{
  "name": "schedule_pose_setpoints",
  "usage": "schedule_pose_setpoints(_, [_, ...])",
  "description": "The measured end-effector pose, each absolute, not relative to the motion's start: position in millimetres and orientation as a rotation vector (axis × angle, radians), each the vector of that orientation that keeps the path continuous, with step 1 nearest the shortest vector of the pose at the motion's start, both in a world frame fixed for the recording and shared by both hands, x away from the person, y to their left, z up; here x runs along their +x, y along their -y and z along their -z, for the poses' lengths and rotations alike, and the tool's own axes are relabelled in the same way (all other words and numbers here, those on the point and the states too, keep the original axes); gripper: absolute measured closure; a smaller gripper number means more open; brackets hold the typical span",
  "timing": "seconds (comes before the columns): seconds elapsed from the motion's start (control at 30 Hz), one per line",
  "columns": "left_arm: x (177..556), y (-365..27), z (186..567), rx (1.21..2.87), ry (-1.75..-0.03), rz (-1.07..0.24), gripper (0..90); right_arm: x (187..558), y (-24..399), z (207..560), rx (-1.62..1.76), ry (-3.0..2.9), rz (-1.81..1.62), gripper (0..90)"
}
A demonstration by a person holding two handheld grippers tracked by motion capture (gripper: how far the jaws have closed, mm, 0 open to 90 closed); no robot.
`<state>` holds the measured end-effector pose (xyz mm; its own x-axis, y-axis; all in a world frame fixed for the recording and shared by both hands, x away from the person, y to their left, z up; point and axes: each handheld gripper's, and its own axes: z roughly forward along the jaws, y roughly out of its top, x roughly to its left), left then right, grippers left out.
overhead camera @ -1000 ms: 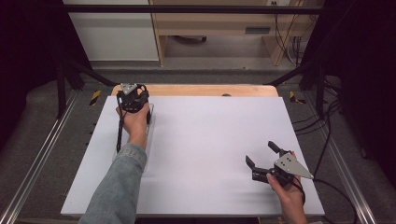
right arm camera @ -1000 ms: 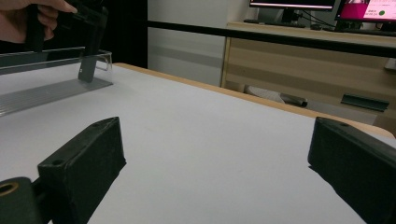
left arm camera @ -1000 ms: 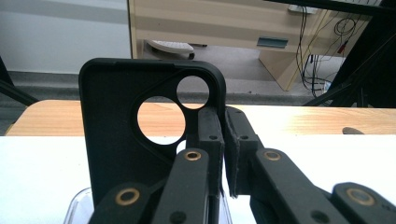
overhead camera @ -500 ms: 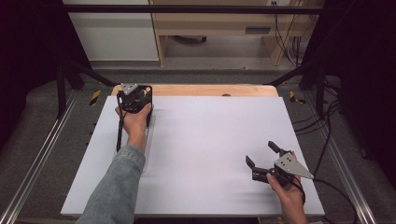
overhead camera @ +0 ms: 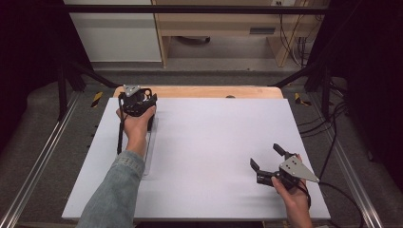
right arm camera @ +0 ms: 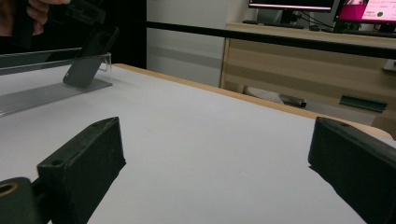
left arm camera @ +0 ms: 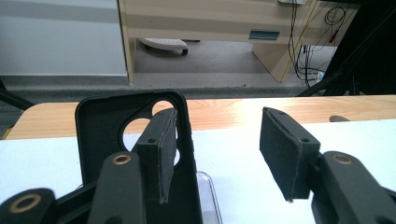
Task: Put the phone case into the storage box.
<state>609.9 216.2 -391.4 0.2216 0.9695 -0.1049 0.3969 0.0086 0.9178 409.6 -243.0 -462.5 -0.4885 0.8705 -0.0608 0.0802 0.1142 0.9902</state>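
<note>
High view: the left tool (overhead camera: 138, 102) is held at the far left of the white matte surface (overhead camera: 209, 152), near its bare wooden edge strip. The black phone case under it is hard to make out here, hidden by hand and tool. A clear plastic stand (overhead camera: 150, 152), long and flat, runs toward the person beside the denim sleeve (overhead camera: 114, 190). The right tool (overhead camera: 268, 164) rests near the near right corner, well apart from the stand, with its jaws spread and nothing between them; a grey three-cornered plate tops it.

Left gripper view: the phone case (left arm camera: 116, 140) is black, matte, rounded at the corners, with a camera cut-out showing the wood behind. It stands tilted in the clear stand (left arm camera: 208, 191), whose rim is just visible below. The left tool's (left arm camera: 224, 154) jaws have just been opening; the foam-faced left pad lies against the case's inner face, the right pad stands clear. The case's lower part is cut off.

Right gripper view: the right tool's (right arm camera: 215, 154) pads are wide apart over bare surface. Far off, the case (right arm camera: 88, 56) leans on the transparent stand (right arm camera: 46, 88); the left tool above is dark and cropped.
</note>
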Motion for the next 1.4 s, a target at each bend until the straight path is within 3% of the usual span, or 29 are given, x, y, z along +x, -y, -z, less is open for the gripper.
schedule_pose_setpoints(0.73, [597.5, -212.3, 381.6, 1.566, -1.268, -0.734, 8.9, 409.7, 241.9, 462.8, 0.941, -1.701, -1.439, 3.5])
schedule_pose_setpoints(1.4, [588.5, -203.2, 377.2, 1.57, -1.212, -0.691, 5.0, 409.9, 241.7, 462.9, 0.941, -1.703, -1.433, 3.5])
